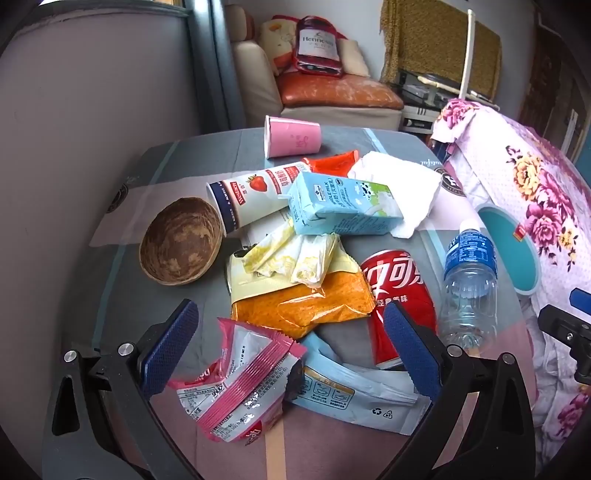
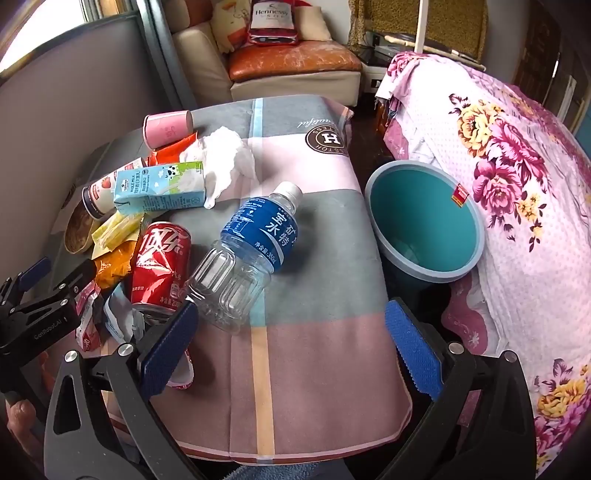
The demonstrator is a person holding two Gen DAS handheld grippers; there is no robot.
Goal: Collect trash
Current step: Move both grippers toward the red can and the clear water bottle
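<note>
can (image 2: pixel 160 266): glossy metal; bottle (image 2: pixel 243 254): clear ribbed plastic; tablecloth (image 2: pixel 314 295): matt cloth; bowl (image 1: pixel 181 245): rough, fibrous

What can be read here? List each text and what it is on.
"Hennessy": red bag on the sofa.
"WHOLE MILK": blue milk carton.
"350ml": label of the water bottle, beside Chinese characters.
"H" in a round emblem: tablecloth.
"GenRobot.AI": left gripper frame.
White Chinese script: red cola can.
Wrapper and pouch print: too small to read.
</note>
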